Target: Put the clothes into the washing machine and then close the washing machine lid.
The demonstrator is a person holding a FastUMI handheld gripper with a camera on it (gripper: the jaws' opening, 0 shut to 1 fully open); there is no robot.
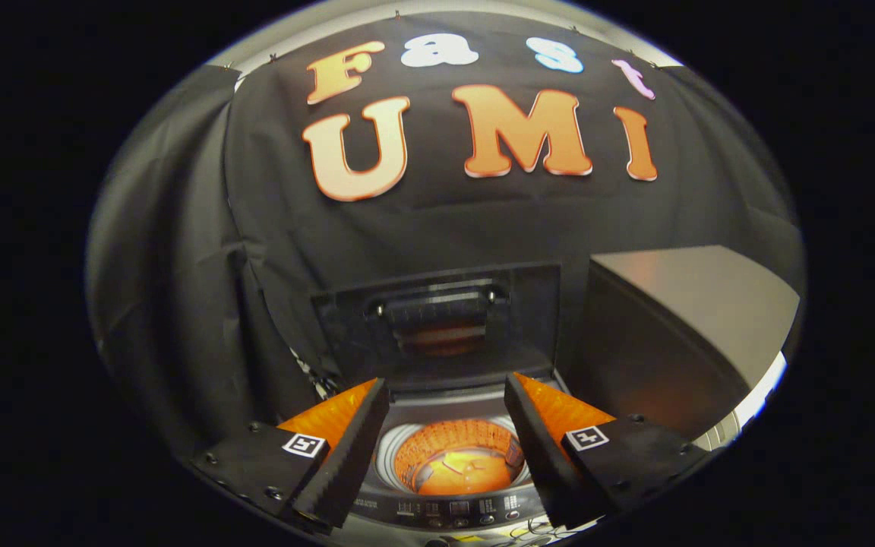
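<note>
Orange glow fills the drum [459, 463] of the washing machine [449, 501], which sits low between the two fingers and just ahead of them; the tub's perforated wall curves round a bright orange mass at the bottom, and whether that mass is clothes or merely the lit floor of the tub cannot be told from here. Pale plastic rings the drum's mouth, and the near edge of the machine carries a dark control panel [459, 507] with small buttons too tiny to make out. Behind the opening the lid [437, 327] stands raised, dark and nearly upright against the black cloth wall [437, 220], with a ribbed handle across its middle that catches a faint orange reflection. The gripper [446, 391] is spread wide, its fingers well apart on either side of the drum's mouth and pressing on nothing; each finger bears a small square marker near its base. Beside the machine, beyond the one finger, stands a dull grey-brown box [680, 319], its far side cut off. A few thin cables [529, 533] lie at the machine's front, partly hidden under the finger.
</note>
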